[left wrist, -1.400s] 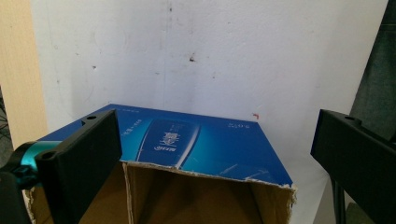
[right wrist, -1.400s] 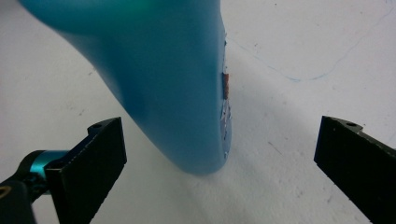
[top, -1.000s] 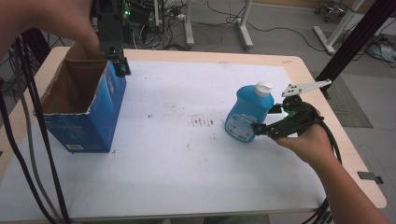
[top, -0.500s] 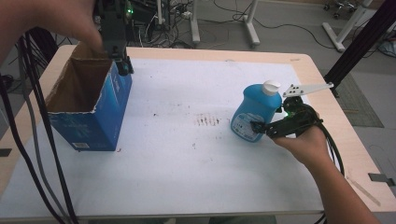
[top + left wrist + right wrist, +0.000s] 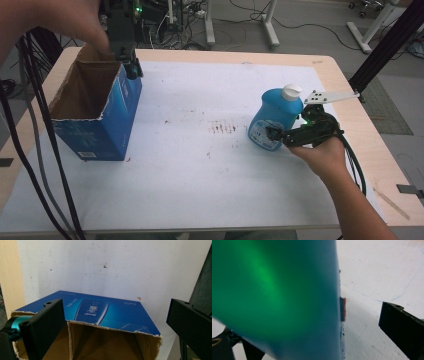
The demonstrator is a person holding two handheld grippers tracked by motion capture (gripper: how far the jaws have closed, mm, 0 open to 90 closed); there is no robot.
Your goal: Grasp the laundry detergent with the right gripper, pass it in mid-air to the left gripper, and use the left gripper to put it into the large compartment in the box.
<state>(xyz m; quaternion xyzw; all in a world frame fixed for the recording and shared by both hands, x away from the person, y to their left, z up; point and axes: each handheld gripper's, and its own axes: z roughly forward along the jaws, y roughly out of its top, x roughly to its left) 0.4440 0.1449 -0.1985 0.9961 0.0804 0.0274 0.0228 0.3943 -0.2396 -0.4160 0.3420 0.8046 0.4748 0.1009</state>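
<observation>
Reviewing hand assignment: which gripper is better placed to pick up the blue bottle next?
Right. The right gripper already has its open jaws around the blue bottle, not yet pressing. The left gripper is across the table at the open blue box.

You are looking at a light wooden counter [image 5: 350, 107] lying under a white sheet [image 5: 210, 165] that is showing a patch of reddish-brown smudges [image 5: 223, 128] near its middle. Beyond the far edge, white stand legs [image 5: 270, 30] and loose dark cables [image 5: 300, 25] are resting on the grey floor [image 5: 320, 40], and a black slanted post [image 5: 387, 45] is rising at the right.
</observation>
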